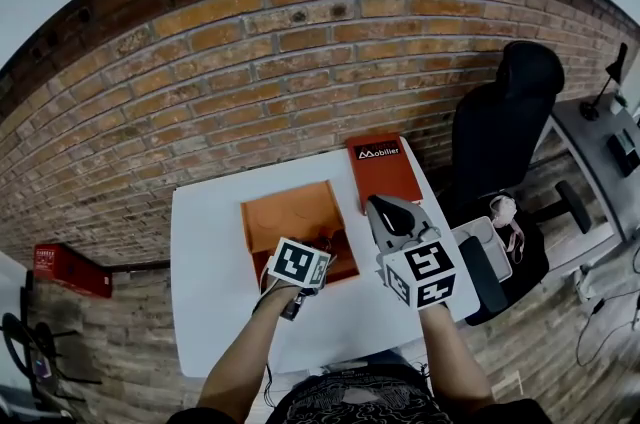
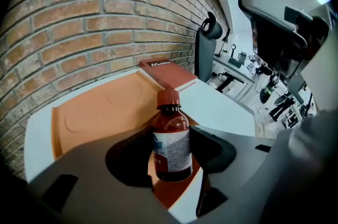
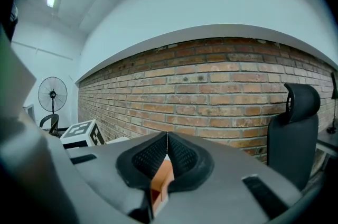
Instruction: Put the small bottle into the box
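Left gripper view: one small bottle [image 2: 171,138], one box [image 2: 100,106].

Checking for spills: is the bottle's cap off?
No, a red cap sits on the bottle in the left gripper view.

Amber small bottle [image 2: 172,137], red-capped, white-labelled, upright. It stands at the near right corner of the open orange box [image 2: 100,106].

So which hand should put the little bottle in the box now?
Left. The left gripper is shut on the small bottle, which stands upright at the near edge of the orange box. The right gripper has its jaws together on nothing and sits off to the box's side.
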Demonstrator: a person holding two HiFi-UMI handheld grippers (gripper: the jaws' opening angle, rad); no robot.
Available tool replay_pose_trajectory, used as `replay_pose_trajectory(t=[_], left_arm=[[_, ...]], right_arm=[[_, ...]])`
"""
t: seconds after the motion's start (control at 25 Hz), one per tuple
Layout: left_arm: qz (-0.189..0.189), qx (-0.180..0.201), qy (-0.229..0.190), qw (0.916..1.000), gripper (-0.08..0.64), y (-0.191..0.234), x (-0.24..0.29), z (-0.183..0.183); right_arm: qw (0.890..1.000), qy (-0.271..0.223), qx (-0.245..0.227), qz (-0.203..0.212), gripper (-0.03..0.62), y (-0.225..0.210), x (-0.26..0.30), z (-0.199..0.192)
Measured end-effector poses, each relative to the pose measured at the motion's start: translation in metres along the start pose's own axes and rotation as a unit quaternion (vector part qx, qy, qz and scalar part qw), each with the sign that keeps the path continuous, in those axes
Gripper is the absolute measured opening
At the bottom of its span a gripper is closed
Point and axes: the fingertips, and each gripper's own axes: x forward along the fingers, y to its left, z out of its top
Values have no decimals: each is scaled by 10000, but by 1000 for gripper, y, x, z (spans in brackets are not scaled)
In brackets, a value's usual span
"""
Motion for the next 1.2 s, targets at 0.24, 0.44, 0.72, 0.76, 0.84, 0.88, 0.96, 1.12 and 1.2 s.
replay_pose_trajectory(t=[0.24, 0.44, 0.72, 0.76, 0.84, 0.88, 0.96, 1.12, 1.2], left_arm=[[-247, 52, 471, 9986, 233, -8, 19, -10], [-338, 96, 966, 9947, 233, -11, 33, -23], [-327, 133, 1474, 9884, 233, -10, 54, -33], [-369, 125, 1539, 9873, 233, -11, 56, -34], [-435, 98, 1687, 9847, 235, -13, 60, -39], [-458, 75, 1751, 9835, 235, -14, 62, -41], [-485, 1, 1828, 9820, 235, -16, 65, -45], [-489, -147, 1812, 9821, 235, -16, 69, -48], [-514, -192, 1804, 9821, 236, -17, 70, -48]], right_arm=[[10000, 31, -20, -37, 21, -5, -1, -2], [10000, 55, -20, -75, 21, -11, -3, -4], [9998, 143, -15, -129, 20, -19, -6, -11], [9998, 162, -10, -135, 20, -21, -7, -12], [9997, 193, 11, -147, 21, -24, -7, -15], [9997, 202, 23, -155, 21, -26, -8, -15], [9996, 211, 36, -168, 21, -28, -9, -17], [9996, 230, 50, -169, 21, -31, -8, -20], [9996, 231, 61, -172, 20, -32, -8, -21]])
